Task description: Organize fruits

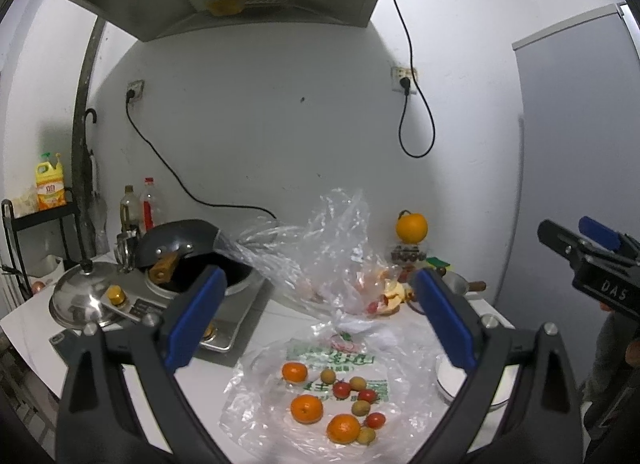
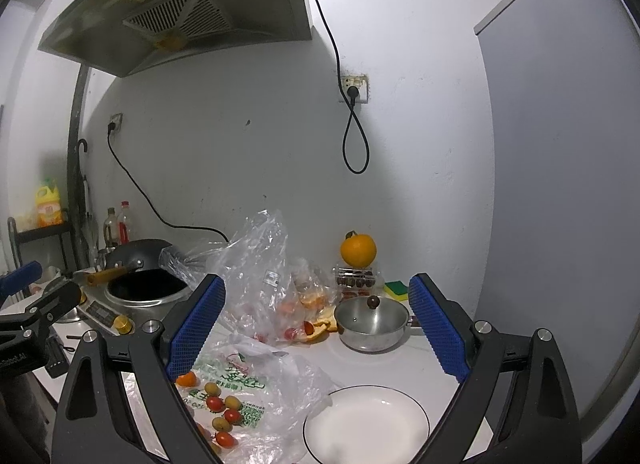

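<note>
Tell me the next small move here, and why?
Probably lower the open left gripper onto the nearest mandarin: fruit lies loose on the flat plastic bag, the white plate beside it is empty, and both grippers hold nothing.

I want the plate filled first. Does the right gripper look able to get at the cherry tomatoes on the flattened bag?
Probably yes. The right gripper is open and holds nothing, and the cherry tomatoes lie uncovered on the flattened bag just left of it, beside the empty white plate. Nothing visibly stands between.
</note>
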`<state>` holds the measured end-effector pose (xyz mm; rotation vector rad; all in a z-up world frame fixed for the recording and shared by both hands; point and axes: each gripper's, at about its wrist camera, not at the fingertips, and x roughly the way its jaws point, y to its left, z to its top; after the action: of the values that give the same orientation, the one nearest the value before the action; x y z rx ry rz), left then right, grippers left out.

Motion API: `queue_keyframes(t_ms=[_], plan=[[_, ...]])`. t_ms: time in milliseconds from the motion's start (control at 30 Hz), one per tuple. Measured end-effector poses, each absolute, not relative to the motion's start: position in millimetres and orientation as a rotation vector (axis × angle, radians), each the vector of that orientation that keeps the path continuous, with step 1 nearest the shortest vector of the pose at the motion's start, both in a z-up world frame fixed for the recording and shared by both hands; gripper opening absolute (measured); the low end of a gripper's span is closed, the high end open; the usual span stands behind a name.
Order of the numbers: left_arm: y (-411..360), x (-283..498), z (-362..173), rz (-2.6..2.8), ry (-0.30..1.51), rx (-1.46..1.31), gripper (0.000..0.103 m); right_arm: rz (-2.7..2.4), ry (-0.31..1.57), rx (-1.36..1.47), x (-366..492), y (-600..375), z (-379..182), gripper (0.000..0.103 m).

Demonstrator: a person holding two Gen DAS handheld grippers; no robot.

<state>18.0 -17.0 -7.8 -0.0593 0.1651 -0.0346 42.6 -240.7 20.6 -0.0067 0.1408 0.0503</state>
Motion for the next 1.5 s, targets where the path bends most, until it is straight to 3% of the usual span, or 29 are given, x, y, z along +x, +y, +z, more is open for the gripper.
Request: queue_keyframes(t_ms=[1500], plan=[[-22.3, 21.9, -7.8, -0.064, 0.184, -0.072, 0.097, 0.065, 0.168, -0.026, 47.8, -240.4, 17.5, 0.095]])
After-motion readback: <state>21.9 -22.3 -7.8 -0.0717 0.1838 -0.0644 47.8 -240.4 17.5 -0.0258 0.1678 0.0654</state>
